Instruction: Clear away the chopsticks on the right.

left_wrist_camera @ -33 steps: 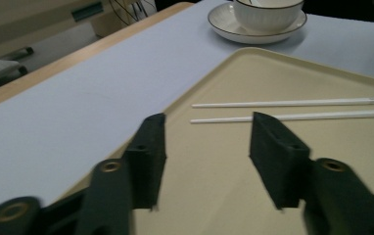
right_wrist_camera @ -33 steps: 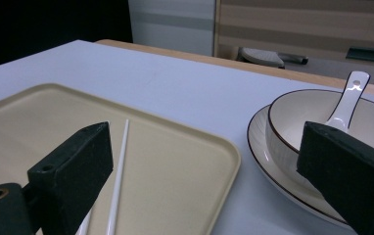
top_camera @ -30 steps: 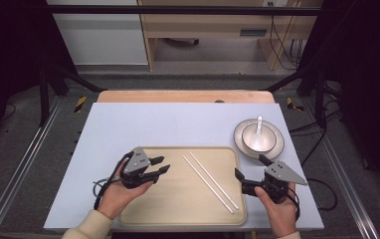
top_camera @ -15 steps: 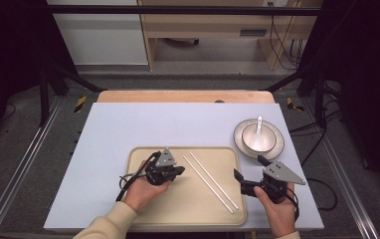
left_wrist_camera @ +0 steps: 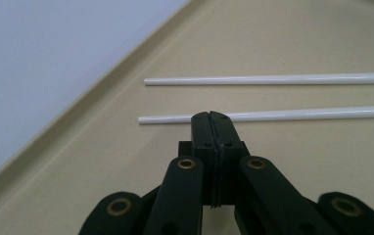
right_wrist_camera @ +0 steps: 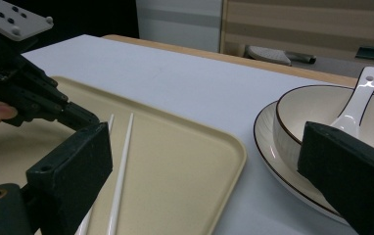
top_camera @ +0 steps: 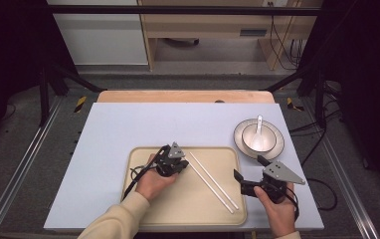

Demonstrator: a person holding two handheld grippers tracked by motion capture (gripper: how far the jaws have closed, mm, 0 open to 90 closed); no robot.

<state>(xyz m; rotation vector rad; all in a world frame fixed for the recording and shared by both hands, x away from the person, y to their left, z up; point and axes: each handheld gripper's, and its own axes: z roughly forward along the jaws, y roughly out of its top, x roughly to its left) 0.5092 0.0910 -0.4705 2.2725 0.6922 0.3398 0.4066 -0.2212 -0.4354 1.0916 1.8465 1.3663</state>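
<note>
Two white chopsticks [top_camera: 213, 181] lie side by side on a beige tray [top_camera: 143, 164]. My left gripper [top_camera: 184, 165] is over the tray, shut with nothing between its jaws. In the left gripper view its tips [left_wrist_camera: 210, 117] sit right at the end of the nearer chopstick [left_wrist_camera: 297, 113], and the other chopstick [left_wrist_camera: 273, 78] lies just beyond. My right gripper [top_camera: 249, 168] hangs open at the tray's right edge, holding nothing. Its wide-apart jaws [right_wrist_camera: 209, 166] frame the chopsticks [right_wrist_camera: 121, 171] and the bowl [right_wrist_camera: 317, 110].
At the right, a white bowl [top_camera: 257, 135] with a white spoon [top_camera: 258, 127] in it stands on a dark-rimmed plate [top_camera: 239, 137]. The pale blue table top [top_camera: 128, 124] stretches left and behind the tray. Beyond its far wooden edge is grey floor.
My left gripper has moved right, from the tray's left edge to the near end of the chopsticks. The right gripper has stayed where it was.
</note>
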